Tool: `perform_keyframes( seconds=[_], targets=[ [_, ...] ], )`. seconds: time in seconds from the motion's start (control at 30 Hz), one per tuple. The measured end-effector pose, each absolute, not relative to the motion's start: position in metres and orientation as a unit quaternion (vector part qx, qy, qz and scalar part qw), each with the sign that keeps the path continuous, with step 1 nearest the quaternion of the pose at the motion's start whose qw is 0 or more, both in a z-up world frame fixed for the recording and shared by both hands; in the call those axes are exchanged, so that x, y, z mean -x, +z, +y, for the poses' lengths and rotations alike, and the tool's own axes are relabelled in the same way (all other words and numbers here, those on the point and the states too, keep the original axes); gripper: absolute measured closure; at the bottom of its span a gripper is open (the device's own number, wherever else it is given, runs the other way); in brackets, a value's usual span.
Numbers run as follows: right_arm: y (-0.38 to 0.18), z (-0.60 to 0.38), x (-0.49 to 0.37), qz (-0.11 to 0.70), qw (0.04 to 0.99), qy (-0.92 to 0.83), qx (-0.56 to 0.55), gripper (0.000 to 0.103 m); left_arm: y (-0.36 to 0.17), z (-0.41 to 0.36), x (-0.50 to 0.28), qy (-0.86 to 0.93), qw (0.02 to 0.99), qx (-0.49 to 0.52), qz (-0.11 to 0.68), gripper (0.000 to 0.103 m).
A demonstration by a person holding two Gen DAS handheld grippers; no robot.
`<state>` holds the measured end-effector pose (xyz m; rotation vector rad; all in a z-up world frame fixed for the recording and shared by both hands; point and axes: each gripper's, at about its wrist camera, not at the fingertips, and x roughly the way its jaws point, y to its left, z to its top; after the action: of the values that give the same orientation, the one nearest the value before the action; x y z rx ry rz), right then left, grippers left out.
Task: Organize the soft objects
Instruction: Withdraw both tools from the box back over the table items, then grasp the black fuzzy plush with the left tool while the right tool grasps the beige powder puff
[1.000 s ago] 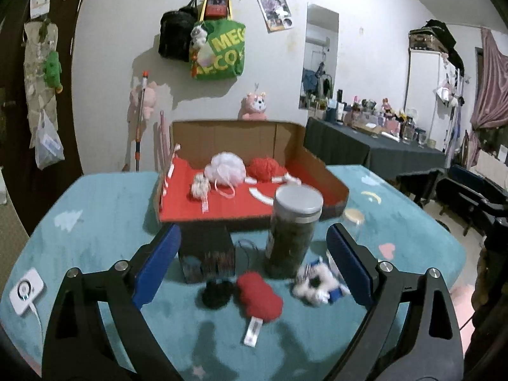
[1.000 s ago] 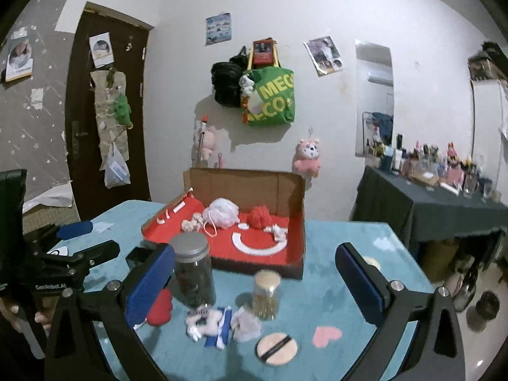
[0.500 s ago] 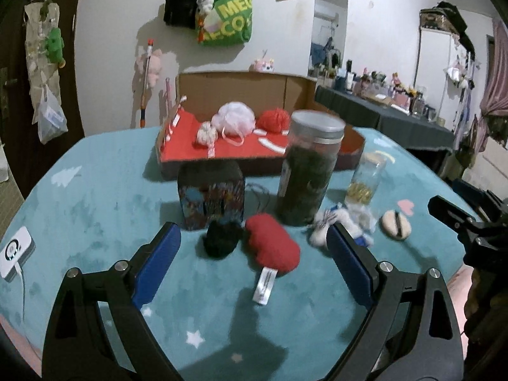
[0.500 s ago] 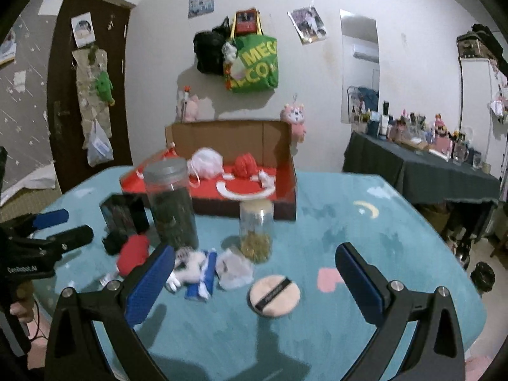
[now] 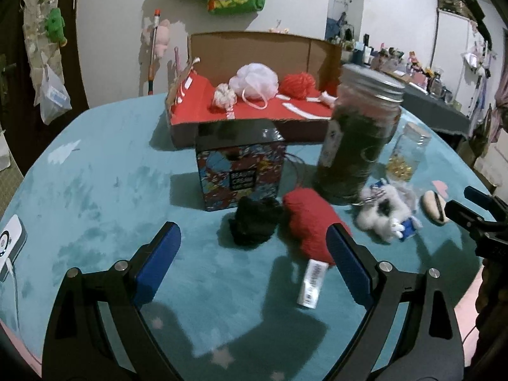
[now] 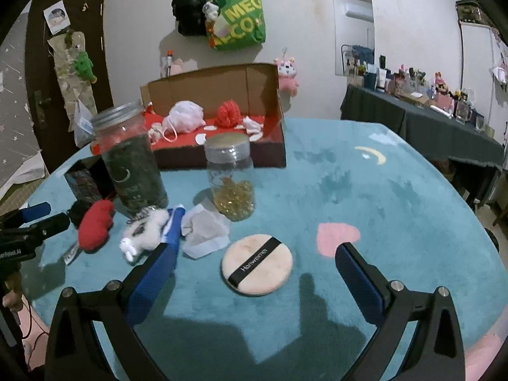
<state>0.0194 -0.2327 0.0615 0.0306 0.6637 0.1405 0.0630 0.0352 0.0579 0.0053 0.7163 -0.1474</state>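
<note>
In the left wrist view my left gripper (image 5: 251, 228) is open and empty above the teal tabletop. Just ahead of it lie a black fluffy ball (image 5: 254, 223) and a red plush with a white tag (image 5: 309, 222). Right of these lies a white furry toy (image 5: 382, 212). My right gripper (image 6: 255, 252) is also open and empty, and hangs over a round beige powder puff (image 6: 266, 273). Beside its left finger are the white furry toy (image 6: 144, 230) and a crumpled white cloth (image 6: 203, 230). The cardboard box with red lining (image 5: 190, 117) holds a white mesh sponge (image 5: 254, 81) and red yarn (image 5: 298, 84).
A tall jar of dark stuff (image 5: 358, 136), a small jar of golden beads (image 5: 404, 155) and a patterned box (image 5: 239, 171) stand between the soft things and the cardboard box. A white device (image 5: 11, 241) lies at the table's left edge. A dark side table (image 6: 428, 117) is at the right.
Both grippers have come down and tipped toward the table, so the soft things look larger and closer. The jaws stand as wide as before. Nothing on the table has moved.
</note>
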Motion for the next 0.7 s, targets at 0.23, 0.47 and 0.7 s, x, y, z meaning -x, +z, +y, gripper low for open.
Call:
perform_keyframes(
  seconds=[0.23,0.47,0.7],
  targets=[
    [0.048,-0.234,-0.037,0.357,0.931,0.071,-0.008,0.003,0.047,0.044,-0.088,-0.075,0.920,0.002,0.385,0.035],
    [0.037,-0.235,-0.044,0.376,0.923,0.085,-0.003,0.049,0.032,0.044,-0.105,-0.084,0.906,0.013,0.415,0.074],
    [0.049,-0.230,-0.029,0.348,0.932,0.098,0.006,0.084,0.037,0.041,-0.094,-0.092,0.911,0.011,0.402,0.079]
  ],
)
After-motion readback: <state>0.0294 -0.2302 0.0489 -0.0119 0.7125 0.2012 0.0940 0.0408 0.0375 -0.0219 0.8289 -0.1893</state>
